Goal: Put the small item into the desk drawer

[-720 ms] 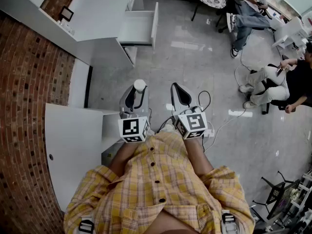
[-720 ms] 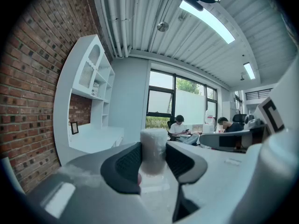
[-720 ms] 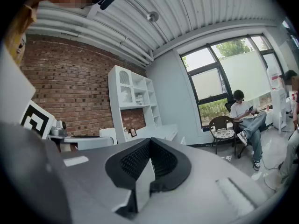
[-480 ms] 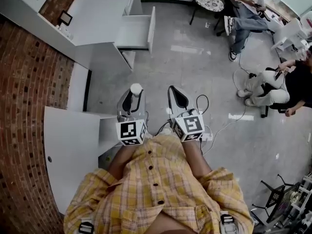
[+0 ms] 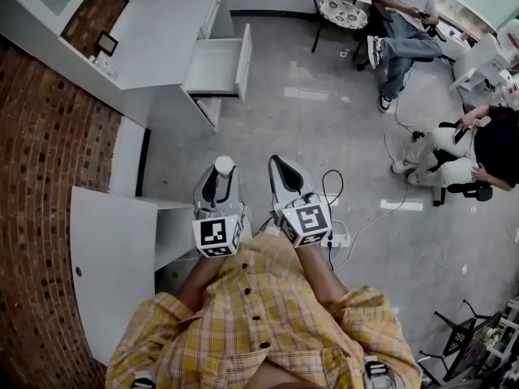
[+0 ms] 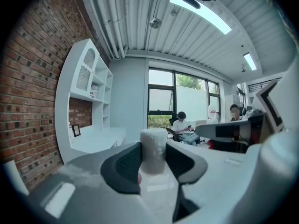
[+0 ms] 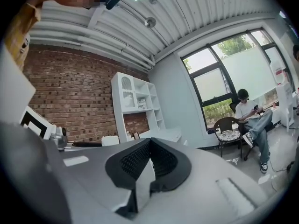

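The small item (image 6: 153, 149) is a white stubby cylinder with a soft, slightly fuzzy surface, and it is standing upright. It is sitting between the jaws of the left gripper (image 5: 220, 177), with both dark pads pressing on its sides and its top end poking above the jaws. It is hanging in the air, well apart from the desk drawer (image 5: 212, 66) and not in it. The desk drawer is white and shallow, and it is standing pulled out from the white counter with its open top showing.
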